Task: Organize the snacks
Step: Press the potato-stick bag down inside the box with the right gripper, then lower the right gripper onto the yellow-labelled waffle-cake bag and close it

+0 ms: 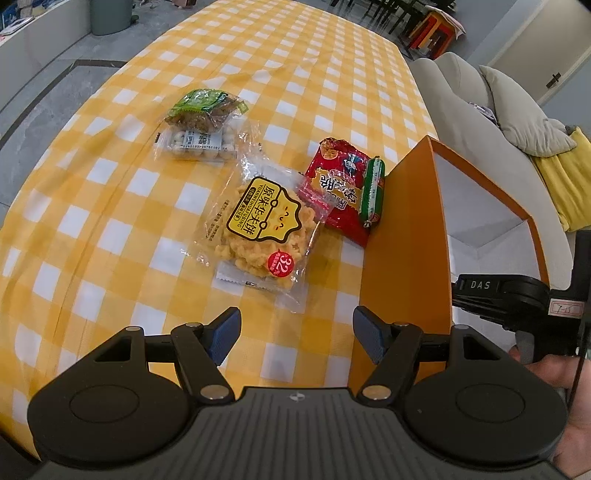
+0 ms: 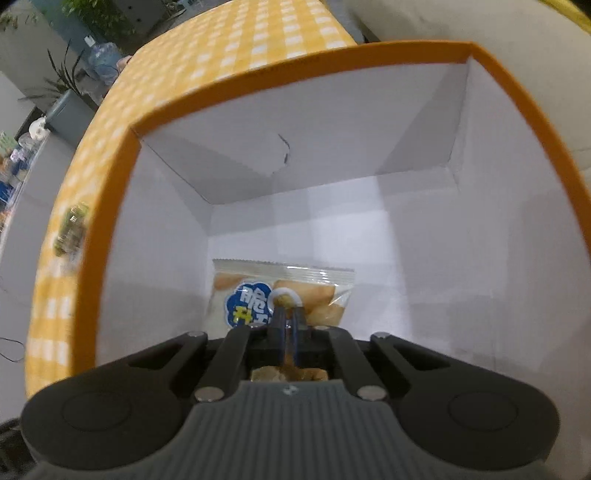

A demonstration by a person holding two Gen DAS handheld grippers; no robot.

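Note:
My left gripper (image 1: 295, 332) is open and empty, low over the checked table, just short of a clear packet of yellow waffle biscuits (image 1: 264, 229). Beyond it lie a red snack bag (image 1: 334, 192) with a green sausage stick (image 1: 371, 192) on it, a clear pack of white round sweets (image 1: 199, 142) and a green-topped pack of brown snacks (image 1: 205, 109). An orange box (image 1: 402, 258) with a white inside stands to the right. My right gripper (image 2: 287, 317) is inside that box (image 2: 303, 70), shut on a clear biscuit packet with a blue label (image 2: 258, 295).
The table has a yellow-and-white checked cloth (image 1: 110, 221). A beige sofa (image 1: 480, 122) with a grey cushion and yellow cloth stands right of the box. The right gripper's body (image 1: 517, 306) shows beside the box. A grey bin (image 1: 110, 14) stands on the floor far left.

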